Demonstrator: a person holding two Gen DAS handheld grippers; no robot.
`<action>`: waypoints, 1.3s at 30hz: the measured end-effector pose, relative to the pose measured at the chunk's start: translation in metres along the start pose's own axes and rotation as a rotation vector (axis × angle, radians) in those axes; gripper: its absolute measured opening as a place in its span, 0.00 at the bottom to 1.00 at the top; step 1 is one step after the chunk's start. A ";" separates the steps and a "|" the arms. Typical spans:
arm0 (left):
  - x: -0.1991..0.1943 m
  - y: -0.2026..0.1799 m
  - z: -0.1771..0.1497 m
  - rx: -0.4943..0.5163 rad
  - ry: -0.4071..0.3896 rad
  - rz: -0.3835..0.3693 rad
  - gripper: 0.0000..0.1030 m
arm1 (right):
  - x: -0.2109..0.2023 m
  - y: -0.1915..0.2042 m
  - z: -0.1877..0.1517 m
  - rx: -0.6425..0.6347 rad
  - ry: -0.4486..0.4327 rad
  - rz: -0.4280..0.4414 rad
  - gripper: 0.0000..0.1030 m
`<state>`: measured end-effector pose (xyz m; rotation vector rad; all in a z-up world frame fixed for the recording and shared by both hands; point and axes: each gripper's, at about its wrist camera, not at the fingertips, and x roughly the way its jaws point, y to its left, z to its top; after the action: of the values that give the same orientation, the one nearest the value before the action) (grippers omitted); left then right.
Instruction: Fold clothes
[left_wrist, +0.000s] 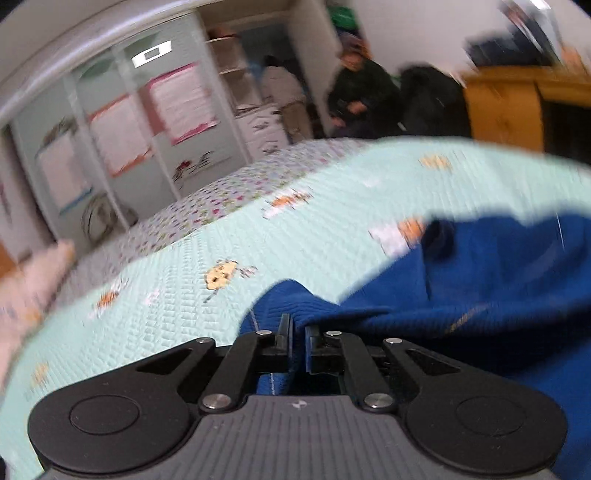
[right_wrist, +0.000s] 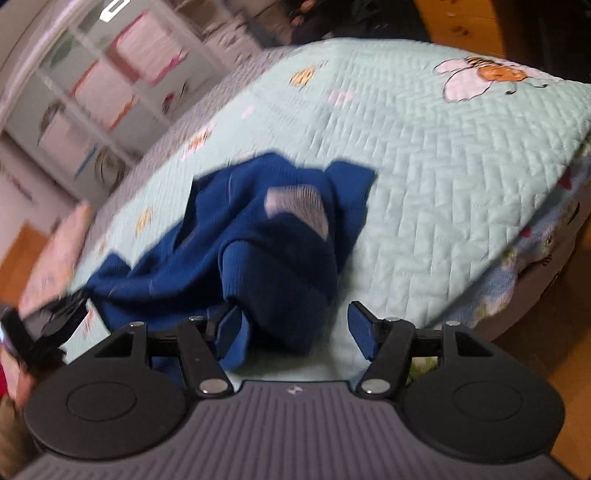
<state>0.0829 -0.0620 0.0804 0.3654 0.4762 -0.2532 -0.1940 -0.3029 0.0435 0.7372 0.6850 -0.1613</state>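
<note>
My left gripper (left_wrist: 298, 332) has its jaws pinched on a fold of the blue sweater (left_wrist: 480, 295), which rises between them and spreads away to the right over the quilt (left_wrist: 295, 221). From that camera I see only this near edge of the knit. Further left, at the frame's edge, lies a blurred pale pink cloth (left_wrist: 33, 280). Beyond the bed stands a wall of pale cupboards (left_wrist: 110, 140) with pink and orange panels, and dark-clad people (left_wrist: 362, 96) by a wooden cabinet (left_wrist: 502, 107); none of that reaches the other camera clearly.

The right wrist view shows the whole sweater (right_wrist: 258, 236) in a rumpled heap on the left half of the mint quilt (right_wrist: 443, 166), a grey label (right_wrist: 299, 206) turned up on top. At its far left I can make out my left gripper (right_wrist: 62, 314), blurred, at the sweater's corner. My right gripper (right_wrist: 291, 325) stands wide open, the left finger (right_wrist: 231, 325) touching a hanging fold and the right finger (right_wrist: 364, 332) apart from the cloth, over bare quilt. Only this view shows the quilt's flower patch (right_wrist: 480, 79) and the wooden floor (right_wrist: 554, 332) to the right.
</note>
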 end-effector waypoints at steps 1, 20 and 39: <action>-0.001 0.013 0.008 -0.058 -0.005 0.007 0.04 | -0.001 0.002 0.003 0.004 -0.025 0.005 0.63; 0.020 0.060 -0.028 -0.452 0.150 0.011 0.22 | 0.013 0.014 0.005 -0.039 -0.038 0.071 0.65; 0.008 0.022 -0.123 -0.714 0.145 -0.254 0.46 | 0.216 0.153 0.126 -0.901 -0.029 -0.006 0.73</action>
<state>0.0481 0.0059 -0.0186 -0.3796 0.7203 -0.2861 0.0941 -0.2529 0.0615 -0.1318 0.6477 0.1340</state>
